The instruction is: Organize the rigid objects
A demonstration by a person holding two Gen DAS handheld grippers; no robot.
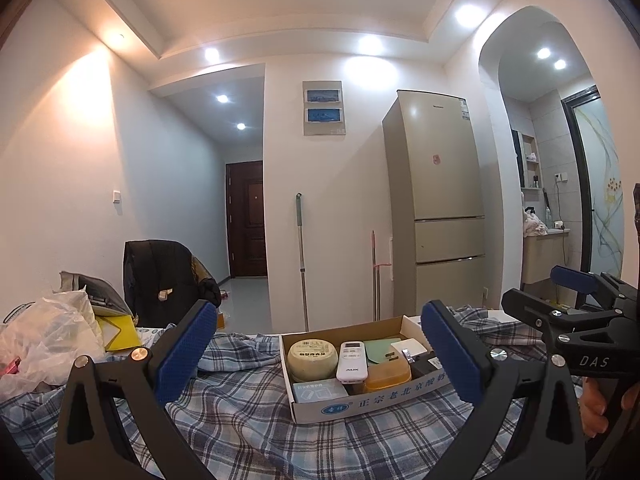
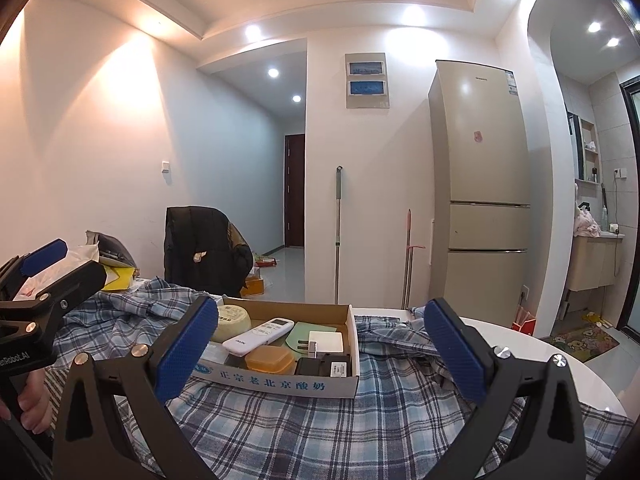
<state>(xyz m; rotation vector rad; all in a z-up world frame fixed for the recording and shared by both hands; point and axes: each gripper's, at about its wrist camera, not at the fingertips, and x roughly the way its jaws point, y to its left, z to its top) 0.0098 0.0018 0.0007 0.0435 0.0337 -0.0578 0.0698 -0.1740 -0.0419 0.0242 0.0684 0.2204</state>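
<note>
Both tongs, left tongs (image 1: 318, 354) and right tongs (image 2: 320, 354), gape wide and carry nothing. Just ahead of them on the plaid-clothed surface (image 1: 240, 412) sits the shallow white cardboard box (image 2: 280, 380). Inside, the slim white plastic remote (image 2: 258, 334) looks light, stiff and slick; pinch its long sides. Behind it lies a pale round tin (image 1: 313, 358).

Open plaid cloth (image 1: 248, 412) lies between both claws and the cardboard box (image 2: 280, 382), leaving the near approach unobstructed. The box is packed almost wall to wall: a round tin (image 1: 312, 360), white remote (image 1: 352, 362), orange case (image 1: 386, 376) and white charger (image 2: 326, 342) sit touching or just beside each other, with little gap between them. Left of the box, a plastic bag (image 1: 48, 340) and piled papers crowd the surface. Right of it, rumpled cloth gives way to bare white surface (image 2: 520, 348). The left claw (image 1: 320, 354) and right claw (image 2: 320, 350) both stand wide apart, holding nothing.
</note>
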